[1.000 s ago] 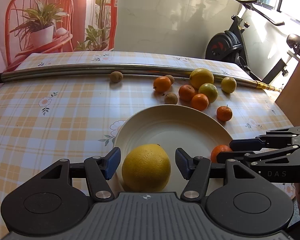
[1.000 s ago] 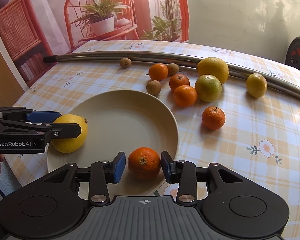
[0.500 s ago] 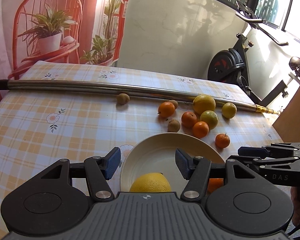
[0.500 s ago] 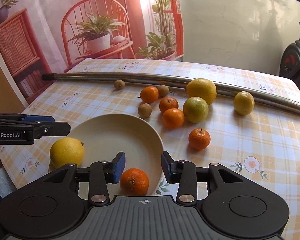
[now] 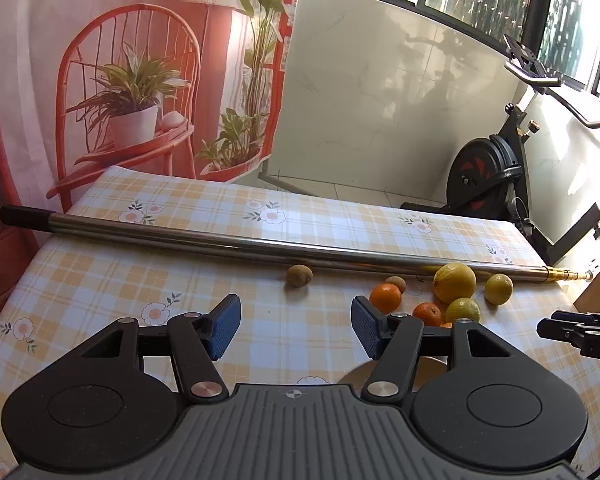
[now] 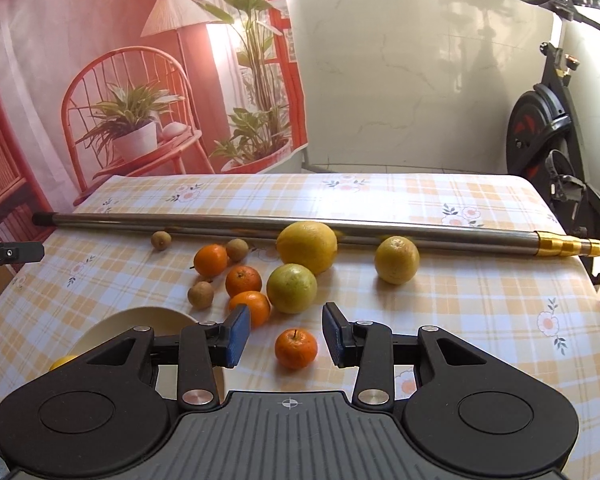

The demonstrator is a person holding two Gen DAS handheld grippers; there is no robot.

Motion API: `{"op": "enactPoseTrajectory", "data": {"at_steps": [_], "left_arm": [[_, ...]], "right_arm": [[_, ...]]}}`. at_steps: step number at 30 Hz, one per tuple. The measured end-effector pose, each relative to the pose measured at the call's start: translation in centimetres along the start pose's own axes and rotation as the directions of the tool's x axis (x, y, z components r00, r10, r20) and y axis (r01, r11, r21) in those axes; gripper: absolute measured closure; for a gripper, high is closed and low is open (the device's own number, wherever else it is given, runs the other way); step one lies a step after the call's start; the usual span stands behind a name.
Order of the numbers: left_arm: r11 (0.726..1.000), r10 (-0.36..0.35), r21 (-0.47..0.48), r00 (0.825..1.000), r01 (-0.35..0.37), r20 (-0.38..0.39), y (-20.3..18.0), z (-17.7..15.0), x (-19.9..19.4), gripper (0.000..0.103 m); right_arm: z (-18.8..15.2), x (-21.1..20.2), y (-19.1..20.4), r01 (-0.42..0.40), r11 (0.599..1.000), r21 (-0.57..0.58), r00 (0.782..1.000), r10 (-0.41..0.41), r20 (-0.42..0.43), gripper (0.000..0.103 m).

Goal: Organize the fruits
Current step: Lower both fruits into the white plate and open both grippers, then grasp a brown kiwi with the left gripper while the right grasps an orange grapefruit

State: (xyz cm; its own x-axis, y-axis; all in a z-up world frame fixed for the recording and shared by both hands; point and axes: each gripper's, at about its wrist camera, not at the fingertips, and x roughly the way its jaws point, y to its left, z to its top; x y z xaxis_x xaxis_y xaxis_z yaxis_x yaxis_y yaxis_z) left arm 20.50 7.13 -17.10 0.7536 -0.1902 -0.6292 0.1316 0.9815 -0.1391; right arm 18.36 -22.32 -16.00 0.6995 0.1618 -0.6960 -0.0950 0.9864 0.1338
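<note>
My left gripper (image 5: 295, 330) hangs over the checked tablecloth with its jaws opening and nothing between them. My right gripper (image 6: 287, 336) is open; a tangerine (image 6: 296, 348) lies on the cloth beyond it, framed by the pads and untouched. The cream plate (image 6: 140, 320) peeks out at lower left, with a yellow citrus (image 6: 62, 362) on it, mostly hidden. Loose fruit sits by the pole: a big yellow citrus (image 6: 307, 247), a greenish one (image 6: 292, 288), a lemon (image 6: 397, 260), three tangerines and three small brown fruits. In the left wrist view the plate (image 5: 356, 372) is almost covered.
A long metal pole (image 6: 260, 226) lies across the table behind the fruit. An exercise bike (image 5: 488, 176) stands past the far right corner. The right gripper (image 5: 544, 326) shows at that view's right edge. The table's right edge (image 6: 592, 280) is near.
Both grippers have lifted and drawn back from the plate, leaving the yellow citrus and a tangerine on it. The left jaws have widened. Both views now tilt up toward the loose fruit.
</note>
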Motion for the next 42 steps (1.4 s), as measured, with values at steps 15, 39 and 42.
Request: {"op": "enactPoseTrajectory", "data": {"at_steps": [15, 39, 42], "left_arm": [[0.999, 0.035, 0.026, 0.998, -0.033, -0.060, -0.5, 2.0, 7.9, 0.023], [1.000, 0.029, 0.005, 0.977, -0.028, -0.209, -0.6, 1.9, 17.8, 0.067], [1.000, 0.022, 0.006, 0.978, -0.022, -0.208, -0.6, 1.9, 17.6, 0.072]], "right_arm": [[1.2, 3.4, -3.6, 0.060, 0.998, 0.023, 0.998, -0.059, -0.017, 0.045], [0.7, 6.6, -7.1, 0.074, 0.992, 0.104, 0.996, -0.068, -0.055, 0.049], [0.7, 6.8, -7.2, 0.077, 0.991, 0.108, 0.996, -0.072, -0.055, 0.049]]}}
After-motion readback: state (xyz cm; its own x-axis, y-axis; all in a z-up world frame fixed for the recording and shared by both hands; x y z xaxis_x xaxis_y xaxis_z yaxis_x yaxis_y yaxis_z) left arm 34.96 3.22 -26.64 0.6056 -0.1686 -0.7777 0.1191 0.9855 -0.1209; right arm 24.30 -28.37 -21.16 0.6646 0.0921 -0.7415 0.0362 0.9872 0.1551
